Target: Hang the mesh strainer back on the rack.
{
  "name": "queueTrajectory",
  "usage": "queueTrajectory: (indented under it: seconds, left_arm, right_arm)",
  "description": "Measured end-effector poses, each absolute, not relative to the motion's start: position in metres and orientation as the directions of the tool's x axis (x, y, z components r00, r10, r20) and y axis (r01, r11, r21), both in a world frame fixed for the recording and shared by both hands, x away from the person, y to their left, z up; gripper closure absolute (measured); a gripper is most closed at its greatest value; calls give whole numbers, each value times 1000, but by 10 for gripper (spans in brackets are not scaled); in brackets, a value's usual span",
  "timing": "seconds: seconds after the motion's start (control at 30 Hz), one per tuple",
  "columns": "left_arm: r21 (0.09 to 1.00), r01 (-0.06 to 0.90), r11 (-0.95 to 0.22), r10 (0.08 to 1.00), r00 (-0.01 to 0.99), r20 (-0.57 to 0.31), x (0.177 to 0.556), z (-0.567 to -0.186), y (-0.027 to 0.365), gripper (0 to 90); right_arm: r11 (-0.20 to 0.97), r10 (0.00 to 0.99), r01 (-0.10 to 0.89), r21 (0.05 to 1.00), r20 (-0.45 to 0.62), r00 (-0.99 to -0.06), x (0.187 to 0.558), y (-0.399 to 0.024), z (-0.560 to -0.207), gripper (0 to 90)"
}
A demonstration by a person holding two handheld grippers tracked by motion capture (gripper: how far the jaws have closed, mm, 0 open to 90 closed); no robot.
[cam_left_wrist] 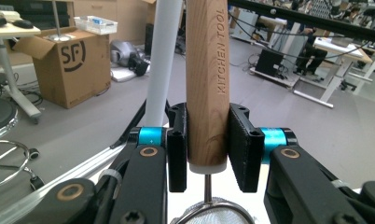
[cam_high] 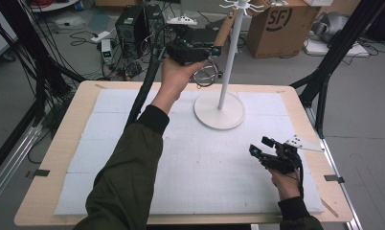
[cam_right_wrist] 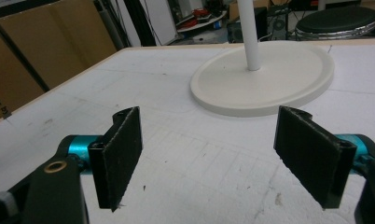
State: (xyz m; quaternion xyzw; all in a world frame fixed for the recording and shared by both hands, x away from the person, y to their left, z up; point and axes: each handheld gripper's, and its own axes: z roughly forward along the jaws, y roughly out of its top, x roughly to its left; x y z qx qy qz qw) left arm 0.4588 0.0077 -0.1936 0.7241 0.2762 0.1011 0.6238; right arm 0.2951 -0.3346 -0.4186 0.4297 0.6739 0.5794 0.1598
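A strainer with a wooden handle (cam_high: 224, 28) stamped "KITCHEN TOOL" (cam_left_wrist: 207, 84) is held up in the air beside the pole (cam_high: 230, 57) of a white hook stand. My left gripper (cam_high: 213, 50) is shut on the lower end of that handle (cam_left_wrist: 207, 144). The wire mesh bowl (cam_high: 207, 74) hangs below the jaws (cam_left_wrist: 211, 215). The handle's top reaches toward the stand's hooks (cam_high: 242, 5). My right gripper (cam_high: 259, 145) rests low over the white mat at the right, open and holding nothing (cam_right_wrist: 213, 158). It faces the stand's round base (cam_right_wrist: 265, 79).
The stand's base (cam_high: 219, 111) sits at the back middle of the white mat (cam_high: 133, 143) on the wooden table (cam_high: 61, 143). Behind the table are a cardboard box (cam_high: 277, 21), cables and electronics (cam_high: 133, 28). Black frame legs (cam_high: 324, 81) stand at the right.
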Motion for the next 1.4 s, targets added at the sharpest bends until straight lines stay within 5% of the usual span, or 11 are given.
queueTrajectory:
  seconds: [0.8,1.03,1.4]
  left_arm:
    - [951,305,-51,519,822,-236,471,-205,-3,688]
    - [952,299,-60,547,808,-219,475,-209,-1,498]
    - [957,284,-58,537,817,-210,466,-216,8,383]
  right_arm:
    - [-43,770,395,918,282,-572,294,-338,-420,225]
    - [-42,771,401,915,285,-570,294,-338,-420,224]
    - [-30,773,398,917,274,-572,293,-335,-420,224]
